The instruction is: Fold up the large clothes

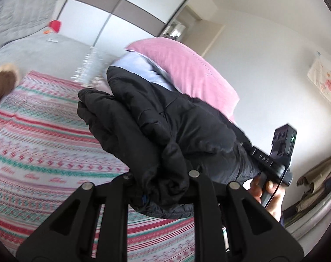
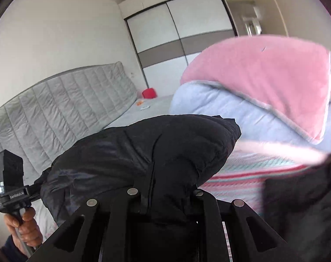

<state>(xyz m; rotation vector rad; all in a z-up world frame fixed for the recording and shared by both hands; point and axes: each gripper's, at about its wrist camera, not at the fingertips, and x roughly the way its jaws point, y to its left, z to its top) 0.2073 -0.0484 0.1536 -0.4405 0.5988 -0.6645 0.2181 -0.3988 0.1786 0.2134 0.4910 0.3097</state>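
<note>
Striped bedspread (image 1: 40, 135), black puffer jacket (image 1: 165, 131) bunched and lifted above it, both grippers' jaws pinching its fabric.

You see a matt black padded cloth jacket (image 1: 165, 131), a striped woven bedspread (image 1: 45, 142), and a fuzzy pink blanket (image 2: 263, 76).

Soft, even daylight fills both fisheye views, bright on the white wall (image 1: 263, 65) and wardrobe (image 2: 182, 26). Motion blur smears the pink quilt (image 2: 263, 83) and striped sheet (image 1: 34, 142). Edges bow and darken to a black rim; the black jacket (image 1: 165, 131) loses detail.
</note>
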